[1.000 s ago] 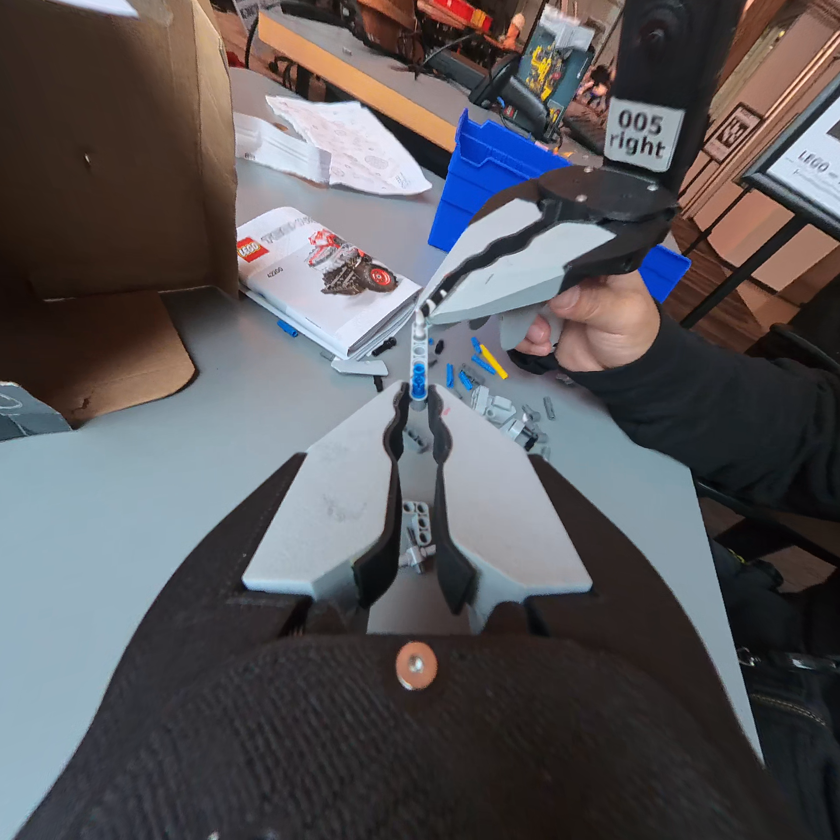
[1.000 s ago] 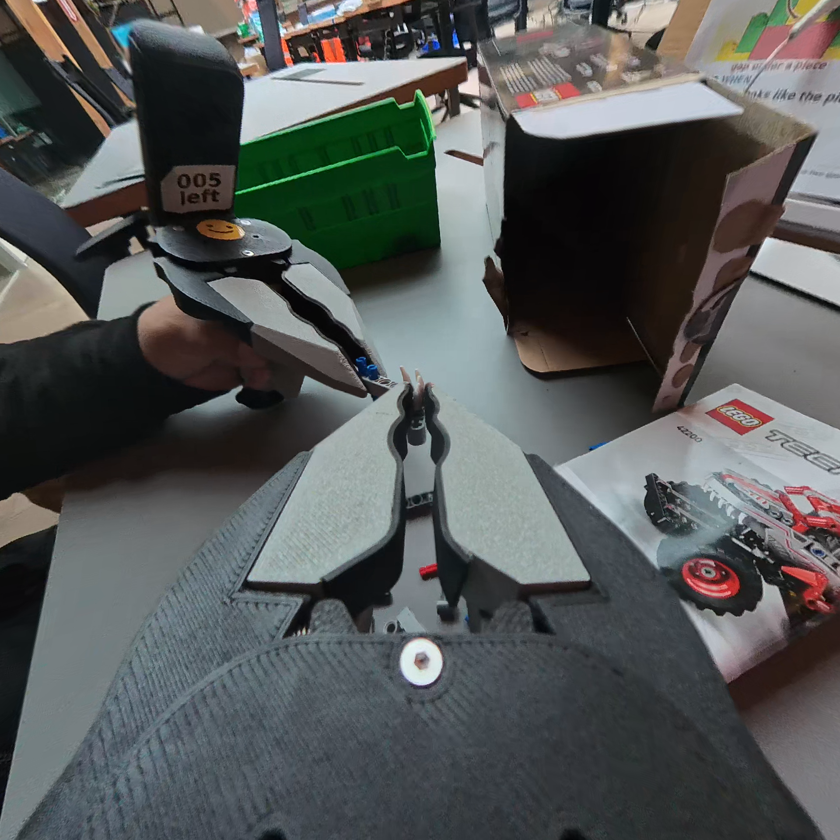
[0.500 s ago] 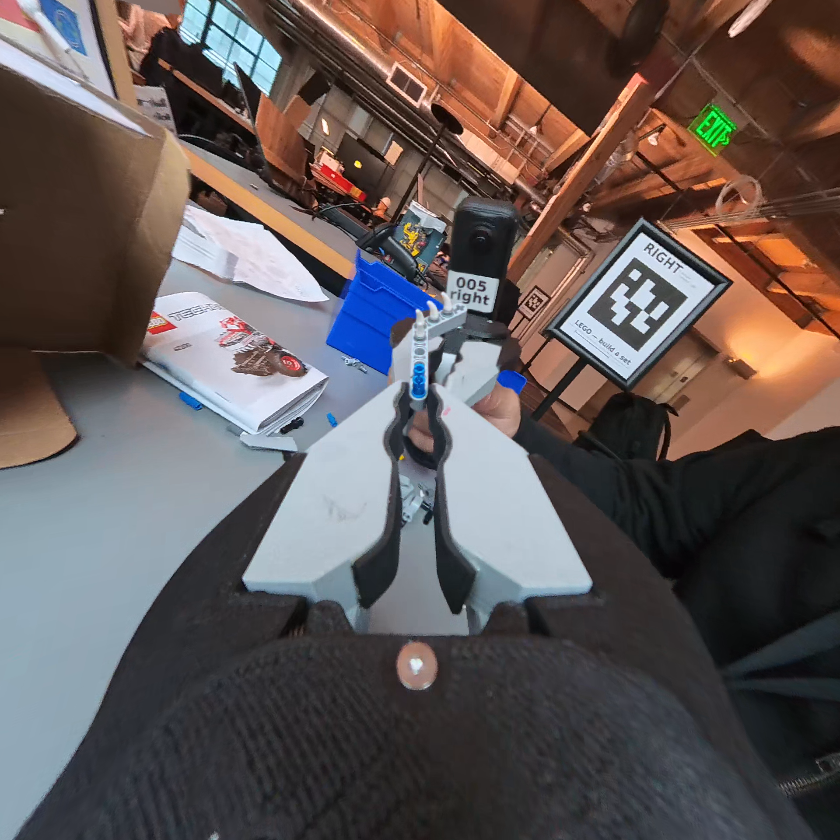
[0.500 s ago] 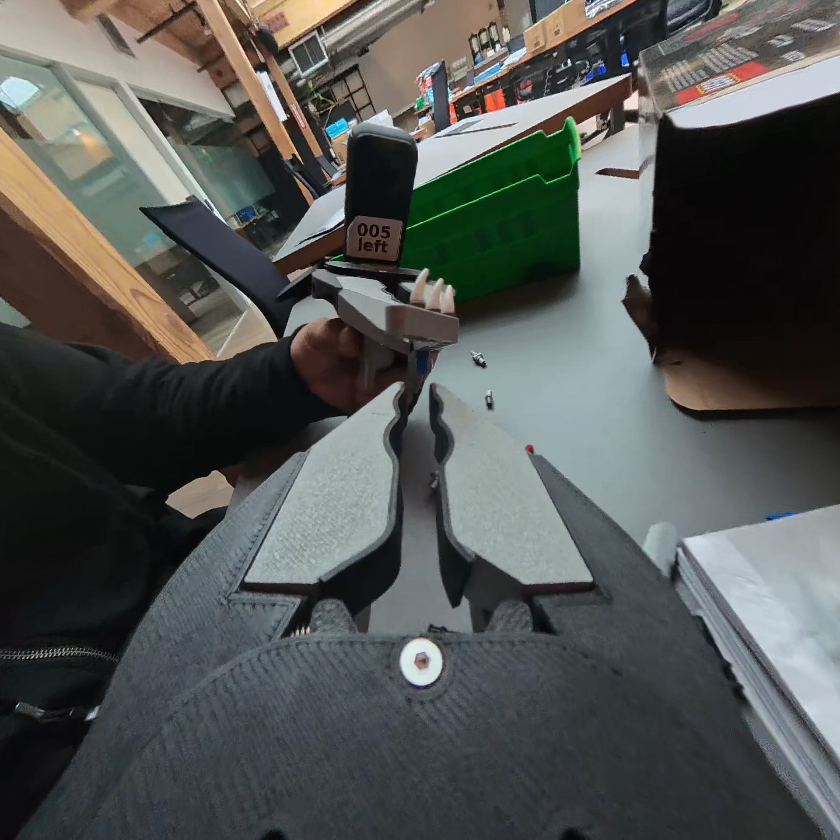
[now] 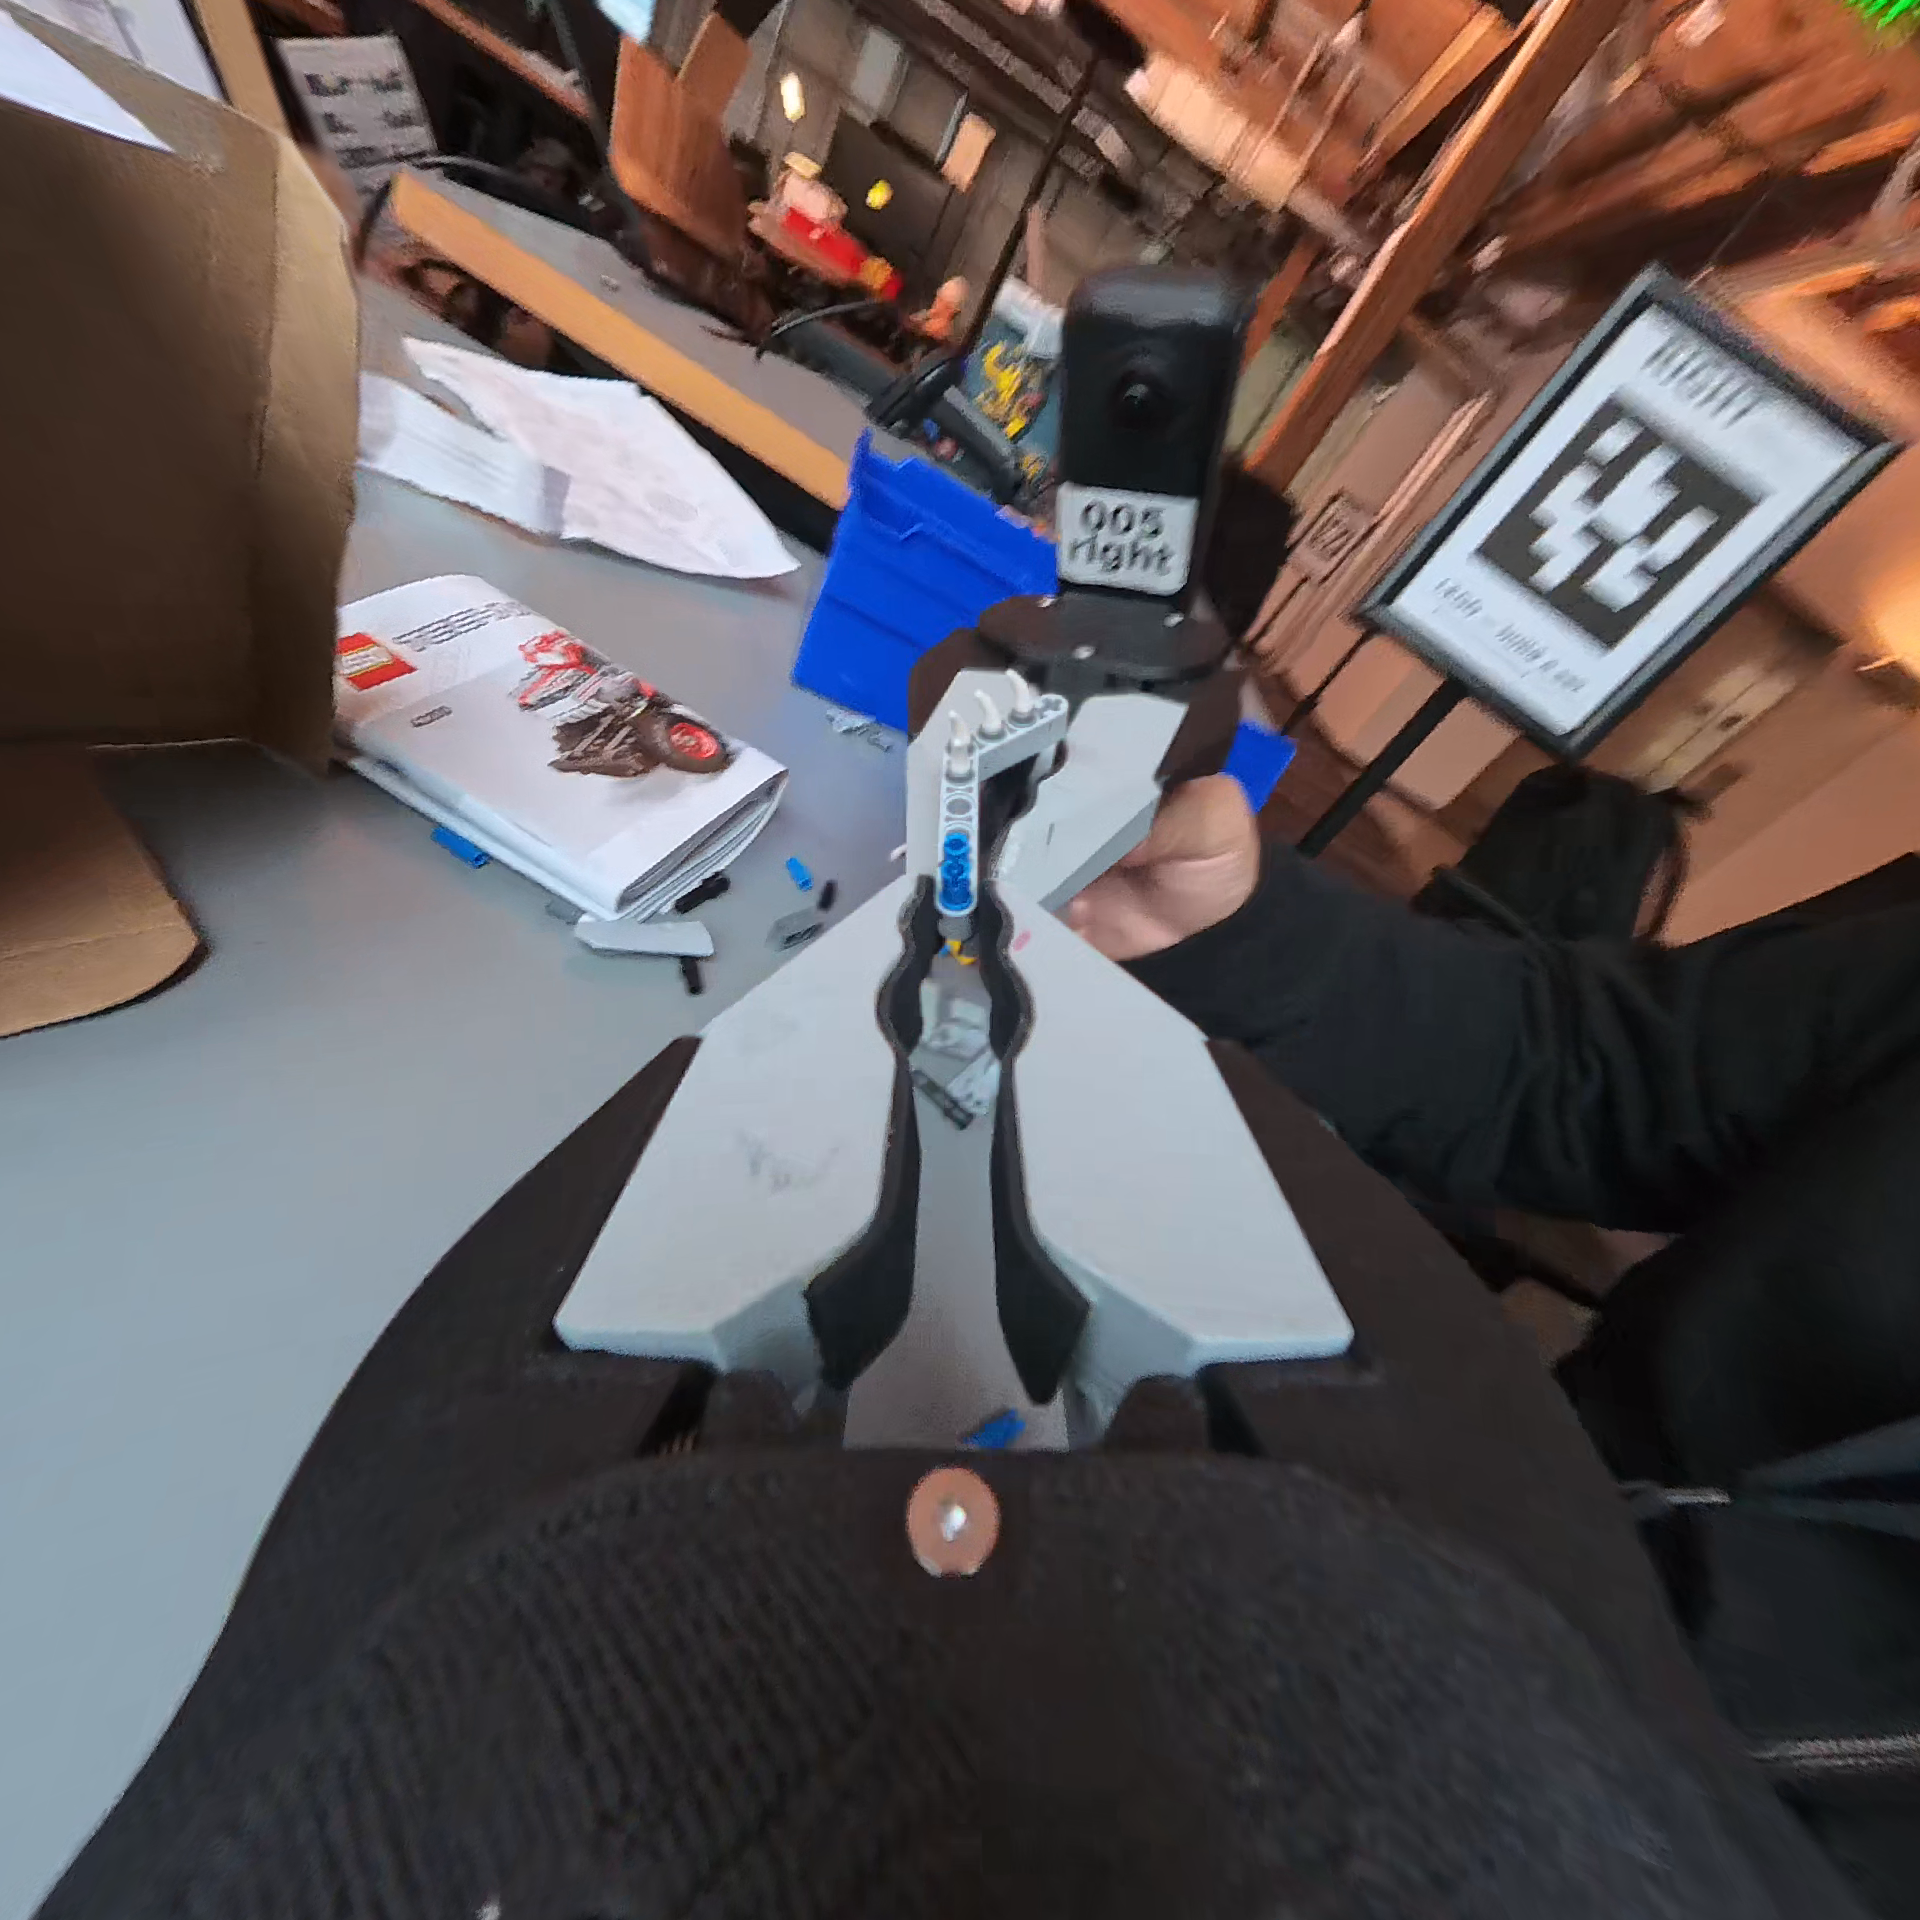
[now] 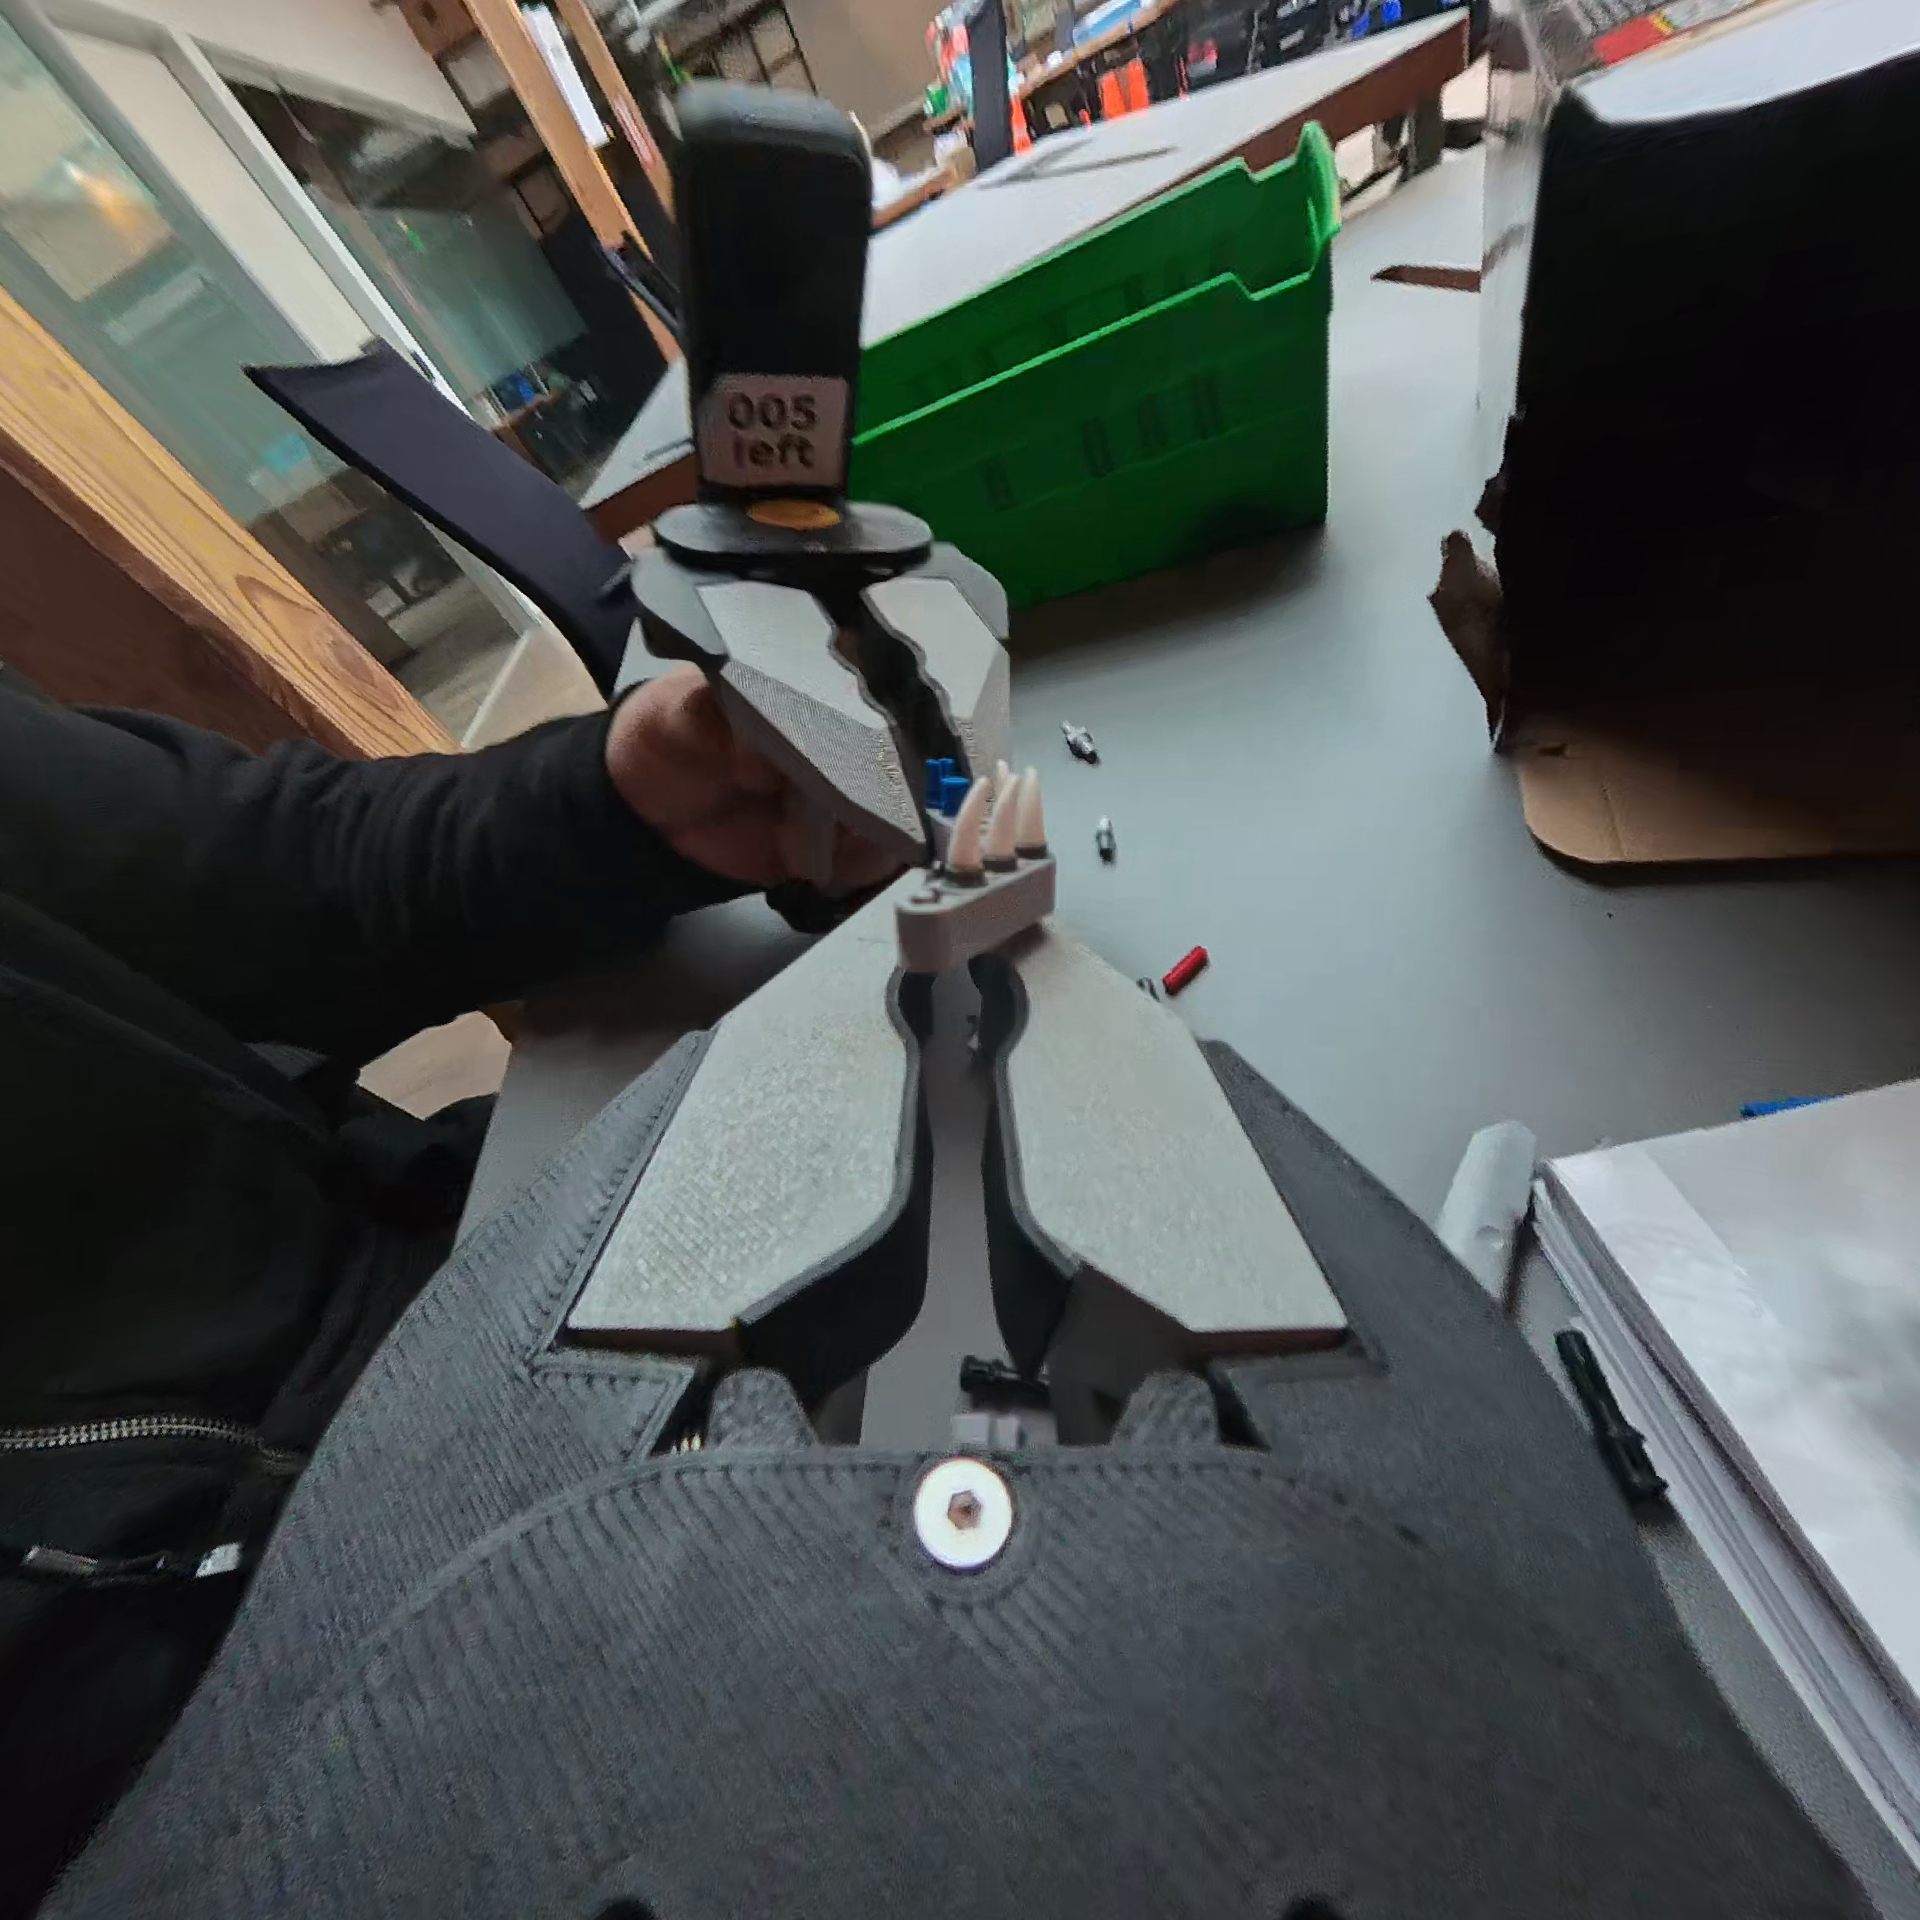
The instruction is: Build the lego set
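A small grey lego assembly with three white teeth and blue pins is held in the air between both grippers. It has been lifted off the surface since a second ago. The left gripper has its fingers clamped on the lower end. The right gripper, which let go half a second ago, now has its fingers closed on the toothed bar (so both share the hold again), probably to press parts together. Below lies a grey surface with loose pieces, an instruction booklet, a cardboard box, and blue and green bins, in a wood-beamed workshop.
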A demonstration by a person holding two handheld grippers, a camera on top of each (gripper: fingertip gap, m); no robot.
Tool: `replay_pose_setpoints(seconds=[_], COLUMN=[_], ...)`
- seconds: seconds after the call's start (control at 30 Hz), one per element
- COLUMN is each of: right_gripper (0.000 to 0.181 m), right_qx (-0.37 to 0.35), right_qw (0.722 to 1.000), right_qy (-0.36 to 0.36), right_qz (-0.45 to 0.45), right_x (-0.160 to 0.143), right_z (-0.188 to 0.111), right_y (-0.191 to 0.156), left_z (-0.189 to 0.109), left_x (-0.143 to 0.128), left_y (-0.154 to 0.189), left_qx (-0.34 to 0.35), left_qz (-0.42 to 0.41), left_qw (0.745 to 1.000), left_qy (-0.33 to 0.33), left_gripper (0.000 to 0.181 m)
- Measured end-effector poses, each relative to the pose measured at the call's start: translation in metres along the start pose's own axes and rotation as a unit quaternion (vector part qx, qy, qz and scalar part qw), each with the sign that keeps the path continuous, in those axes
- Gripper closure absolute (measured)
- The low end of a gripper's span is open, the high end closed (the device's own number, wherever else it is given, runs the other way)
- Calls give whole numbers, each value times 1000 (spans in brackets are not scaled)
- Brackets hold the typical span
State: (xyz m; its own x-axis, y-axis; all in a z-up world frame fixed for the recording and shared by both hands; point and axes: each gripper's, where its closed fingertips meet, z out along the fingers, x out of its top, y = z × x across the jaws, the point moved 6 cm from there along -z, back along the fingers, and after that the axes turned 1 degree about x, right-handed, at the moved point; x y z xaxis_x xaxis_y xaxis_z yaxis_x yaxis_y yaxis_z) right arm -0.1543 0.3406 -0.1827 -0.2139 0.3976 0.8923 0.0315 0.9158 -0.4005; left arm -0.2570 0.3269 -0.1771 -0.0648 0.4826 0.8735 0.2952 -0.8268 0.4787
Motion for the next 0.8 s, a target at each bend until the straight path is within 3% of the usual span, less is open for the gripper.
replay_pose_setpoints(seconds=[0.17,0.4,0.8], right_gripper=[180,180,180], right_qx=[-46,-65,-58], right_qw=[997,996,995], right_qy=[-53,-66,-71], right_qz=[-17,-12,-33], right_x=[-3,-4,-2], right_z=[-3,-5,-8], right_y=[2,1,-5], left_z=[6,9,9], left_x=[-4,-5,-3], left_y=[4,8,13], left_qx=[77,115,94], left_qz=[96,146,142], left_qw=[992,982,985], left_qy=[-31,-35,-16], left_gripper=[176,176,176])
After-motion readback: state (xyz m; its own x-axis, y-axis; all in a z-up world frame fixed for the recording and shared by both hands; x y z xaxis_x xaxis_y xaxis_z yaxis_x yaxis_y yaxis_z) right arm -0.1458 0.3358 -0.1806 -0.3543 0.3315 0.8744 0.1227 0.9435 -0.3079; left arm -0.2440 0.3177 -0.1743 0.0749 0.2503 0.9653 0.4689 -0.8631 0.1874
